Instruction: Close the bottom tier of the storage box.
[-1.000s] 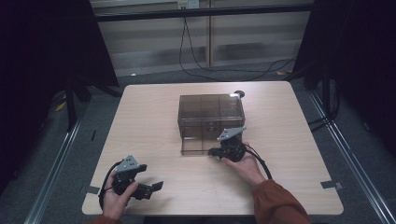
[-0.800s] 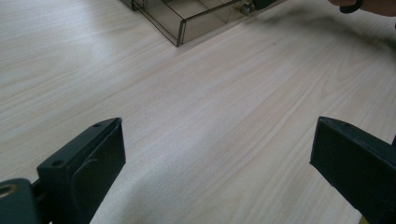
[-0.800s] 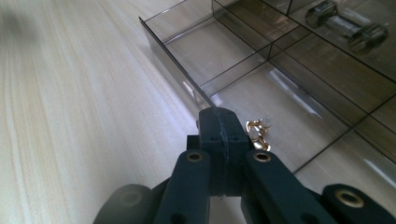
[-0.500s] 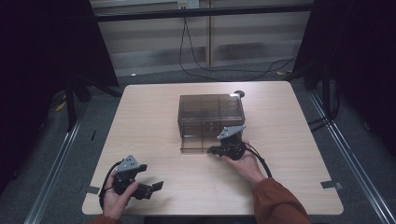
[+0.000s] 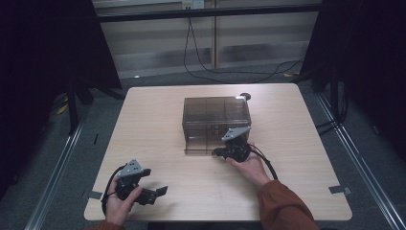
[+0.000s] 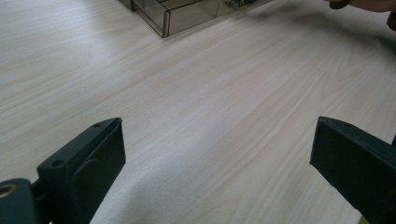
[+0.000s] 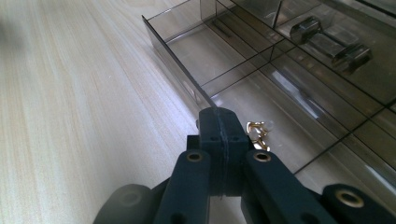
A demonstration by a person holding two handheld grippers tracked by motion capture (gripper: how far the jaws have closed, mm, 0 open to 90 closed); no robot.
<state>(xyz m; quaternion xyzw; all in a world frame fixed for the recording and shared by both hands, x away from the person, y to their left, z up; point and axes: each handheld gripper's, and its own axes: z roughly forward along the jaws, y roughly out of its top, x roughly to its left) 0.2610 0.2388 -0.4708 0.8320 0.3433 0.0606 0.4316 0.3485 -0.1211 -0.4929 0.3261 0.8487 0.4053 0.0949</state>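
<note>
1. Smoke-tinted clear plastic forms the compartment box (image 5: 216, 120), which sits at the middle of the wooden table (image 5: 158, 124), with a drawer tray pulled out toward the person; thin dividers split it into cells.
2. Brass-coloured small parts (image 7: 258, 133) lie in a drawer cell just beyond the tips of the right gripper (image 7: 219, 122), partly hidden behind them; what they are cannot be told.
3. Right gripper (image 5: 233, 146): jaws pressed together with no gap, tips at the front wall of the drawer; whether anything is pinched between them cannot be told. The right hand (image 5: 249, 165) holds it, an orange sleeve (image 5: 282, 206) behind.
4. Left gripper (image 5: 139, 184): jaws spread wide over bare table, well apart from the box, which lies ahead of it in the left gripper view (image 6: 182, 14). The left hand (image 5: 119, 203) holds it near the table's front edge.
</note>
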